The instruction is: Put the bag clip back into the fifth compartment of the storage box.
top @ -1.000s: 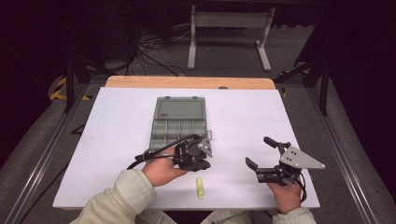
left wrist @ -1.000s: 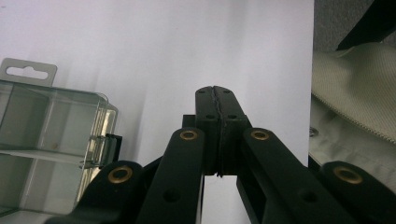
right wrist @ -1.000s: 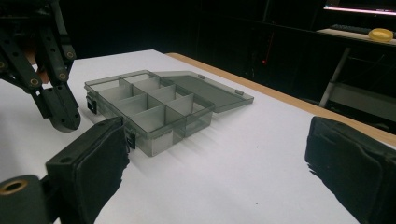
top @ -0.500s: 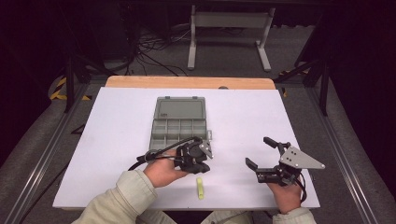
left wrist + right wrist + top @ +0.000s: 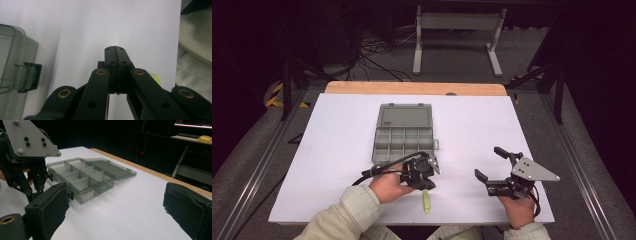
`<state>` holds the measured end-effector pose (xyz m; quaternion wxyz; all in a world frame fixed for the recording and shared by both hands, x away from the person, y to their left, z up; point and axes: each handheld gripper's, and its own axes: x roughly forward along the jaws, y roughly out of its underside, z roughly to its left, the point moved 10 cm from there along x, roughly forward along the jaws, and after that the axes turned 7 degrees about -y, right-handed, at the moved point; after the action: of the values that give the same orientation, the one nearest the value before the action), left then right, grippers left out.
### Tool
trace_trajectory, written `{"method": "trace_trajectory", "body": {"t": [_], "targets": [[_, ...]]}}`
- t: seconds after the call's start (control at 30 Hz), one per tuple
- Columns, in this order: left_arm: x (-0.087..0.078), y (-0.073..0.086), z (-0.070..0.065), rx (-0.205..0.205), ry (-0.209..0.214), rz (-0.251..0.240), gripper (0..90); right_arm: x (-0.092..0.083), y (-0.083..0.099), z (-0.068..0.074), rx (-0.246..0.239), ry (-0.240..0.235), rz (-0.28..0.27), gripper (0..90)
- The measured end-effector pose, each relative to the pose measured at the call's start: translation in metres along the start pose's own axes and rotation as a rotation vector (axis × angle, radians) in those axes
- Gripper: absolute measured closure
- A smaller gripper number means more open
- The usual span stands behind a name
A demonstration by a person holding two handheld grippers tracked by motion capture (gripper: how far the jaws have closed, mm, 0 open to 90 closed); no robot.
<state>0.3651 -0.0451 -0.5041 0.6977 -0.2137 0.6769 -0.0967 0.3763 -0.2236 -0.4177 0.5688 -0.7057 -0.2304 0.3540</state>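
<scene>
We see left gripper [image 5: 426, 176] clenched, jaws pressed flat together, nothing between. Yellow-green piece [image 5: 426, 202] lies on white sheet behind jaws, toward person, long axis fore-aft. Left nearer; right gripper [image 5: 490, 166] spread wide, empty. Open organizer box [image 5: 404, 132] just beyond left jaws.

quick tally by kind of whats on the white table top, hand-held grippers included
hand-held gripper: 2, the left hand-held gripper with jaws shut on nothing, the right hand-held gripper with jaws open
grey compartment box, lid open: 1
small yellow-green piece by the near edge: 1
total: 4
</scene>
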Motion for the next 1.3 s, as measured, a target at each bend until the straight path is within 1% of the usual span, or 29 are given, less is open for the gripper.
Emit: {"method": "trace_trajectory", "body": {"t": [0.17, 0.23, 0.37, 0.4, 0.43, 0.53, 0.57, 0.67, 0.7, 0.73, 0.9, 1.0, 1.03, 1.07, 1.1, 1.2, 1.23, 1.27, 1.3], "targets": [[0.006, 0.001, -0.001, 0.006, 0.009, 0.020, 90.0, 0.000, 0.000, 0.000, 0.001, -0.001, 0.000, 6.8], [0.007, 0.002, -0.001, -0.001, 0.008, 0.028, 89.9, 0.000, 0.000, 0.000, 0.001, -0.002, 0.000, 6.8], [0.010, 0.004, 0.001, 0.007, 0.007, 0.047, 90.0, 0.000, 0.000, 0.000, 0.002, -0.003, 0.000, 6.8], [0.011, 0.003, 0.000, -0.004, 0.007, 0.044, 90.0, 0.000, 0.000, 0.000, 0.002, -0.003, 0.001, 6.9], [0.012, 0.004, 0.001, 0.006, 0.008, 0.050, 90.0, 0.001, 0.000, 0.000, 0.001, -0.003, 0.002, 6.8], [0.013, 0.004, 0.001, 0.012, 0.011, 0.057, 89.9, 0.000, 0.000, 0.001, 0.001, -0.003, 0.001, 6.9], [0.013, 0.005, 0.001, 0.016, 0.012, 0.062, 90.0, 0.000, 0.000, 0.000, 0.001, -0.003, 0.001, 6.8], [0.013, 0.006, 0.001, 0.007, 0.007, 0.067, 90.0, 0.000, 0.001, 0.000, 0.002, -0.004, 0.002, 6.9], [0.013, 0.007, 0.002, 0.009, 0.007, 0.075, 89.9, 0.001, 0.000, 0.001, 0.002, -0.005, 0.001, 6.8], [0.013, 0.007, 0.002, 0.008, 0.004, 0.072, 90.0, 0.001, 0.000, 0.001, 0.002, -0.005, 0.001, 6.8], [0.011, 0.010, 0.002, 0.006, 0.004, 0.086, 90.0, 0.000, 0.000, 0.001, 0.001, -0.004, -0.001, 6.8], [0.009, 0.013, 0.002, 0.005, 0.003, 0.099, 90.0, 0.000, 0.000, 0.001, 0.001, -0.005, 0.002, 6.9], [0.008, 0.014, 0.001, 0.007, 0.006, 0.096, 90.0, 0.000, 0.000, 0.001, 0.000, -0.005, 0.002, 6.8], [0.007, 0.015, 0.001, 0.009, 0.007, 0.108, 90.0, 0.001, 0.000, 0.001, 0.000, -0.005, 0.001, 6.8], [0.008, 0.016, 0.000, 0.007, 0.010, 0.106, 90.0, 0.001, 0.000, 0.001, 0.000, -0.005, 0.001, 6.8], [0.008, 0.020, 0.000, 0.013, 0.014, 0.137, 90.0, 0.001, 0.000, 0.001, 0.000, -0.006, 0.002, 6.8], [0.008, 0.021, 0.000, 0.011, 0.024, 0.130, 90.0, 0.000, 0.000, 0.001, 0.000, -0.005, 0.002, 6.9], [0.008, 0.022, 0.000, 0.008, 0.023, 0.130, 89.9, 0.000, 0.000, 0.001, 0.000, -0.005, 0.001, 6.9], [0.007, 0.024, -0.001, 0.009, 0.028, 0.138, 90.0, 0.000, -0.001, 0.001, 0.000, -0.005, 0.000, 6.9]]}}
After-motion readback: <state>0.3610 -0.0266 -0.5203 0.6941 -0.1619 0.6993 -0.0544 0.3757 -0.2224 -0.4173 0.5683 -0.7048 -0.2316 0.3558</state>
